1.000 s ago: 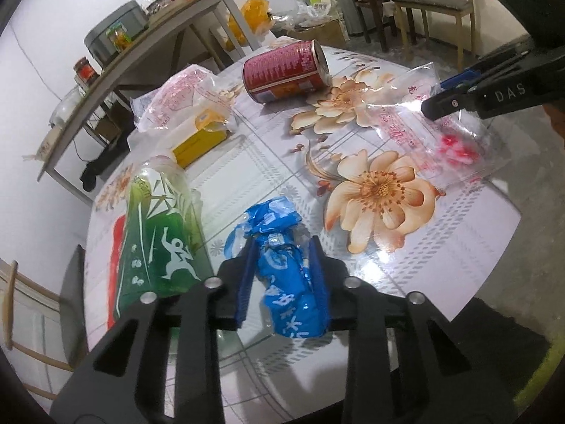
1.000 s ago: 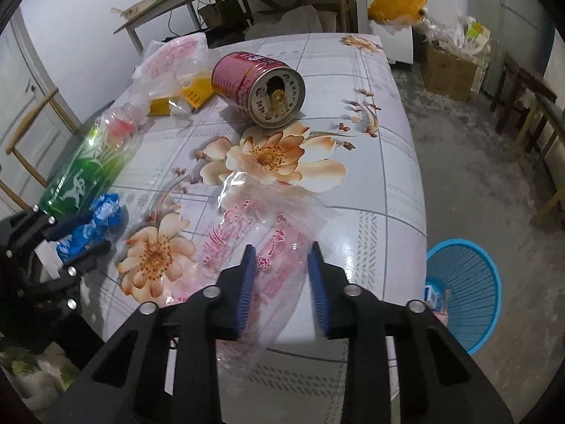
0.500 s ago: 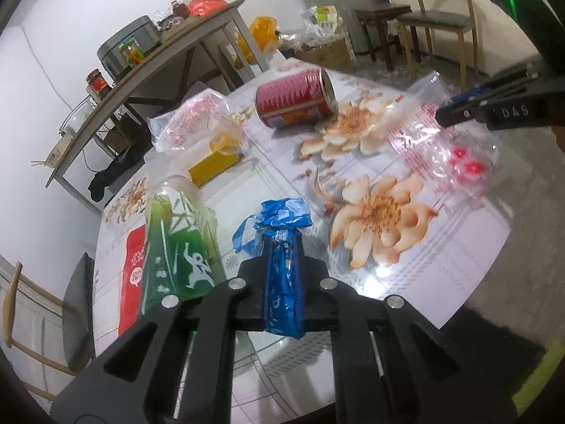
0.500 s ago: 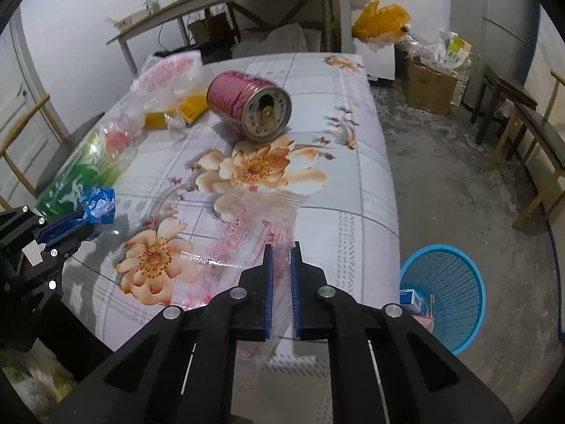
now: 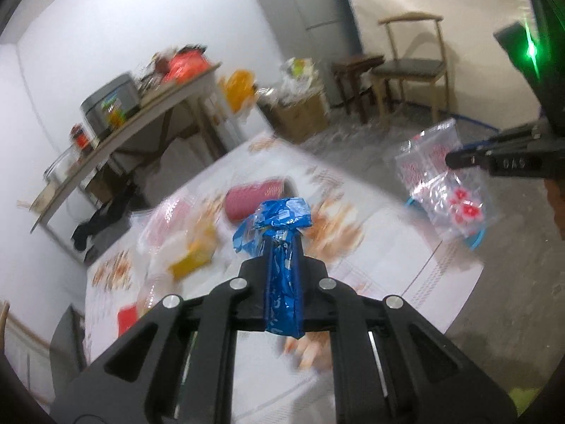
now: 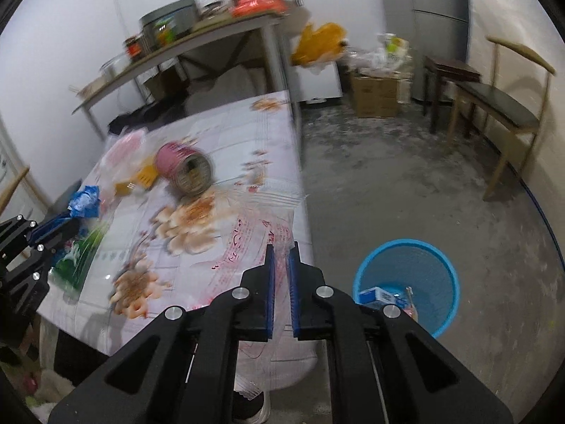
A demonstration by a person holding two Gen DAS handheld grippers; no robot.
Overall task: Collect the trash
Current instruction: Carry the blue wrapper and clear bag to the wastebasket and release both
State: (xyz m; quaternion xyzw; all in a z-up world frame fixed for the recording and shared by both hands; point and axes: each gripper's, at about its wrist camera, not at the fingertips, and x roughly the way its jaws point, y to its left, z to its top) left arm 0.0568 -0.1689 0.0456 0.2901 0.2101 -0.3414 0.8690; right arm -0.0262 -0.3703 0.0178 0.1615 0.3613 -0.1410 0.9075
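Note:
My left gripper (image 5: 282, 265) is shut on a crumpled blue wrapper (image 5: 279, 233), lifted above the floral table (image 5: 406, 258). From the right wrist view that left gripper (image 6: 67, 226) and the blue wrapper (image 6: 84, 201) show at the left edge. My right gripper (image 6: 281, 258) is shut on a clear plastic bag with red print (image 6: 254, 233), whose far part drapes over the table's edge. In the left wrist view the right gripper (image 5: 455, 158) holds the clear bag (image 5: 441, 180) hanging in the air. A blue waste basket (image 6: 406, 282) stands on the floor right of the table.
On the table lie a red can (image 6: 183, 169) on its side, a yellow box under clear plastic (image 5: 190, 258) and a green bottle (image 6: 81, 254). A cluttered side table (image 6: 197, 39), a cardboard box (image 6: 374, 95), a stool and a chair (image 6: 501, 109) stand beyond.
Both grippers shut on their trash and lifted it: the blue wrapper rose off the table, and the clear bag was pulled up and right toward the table's edge.

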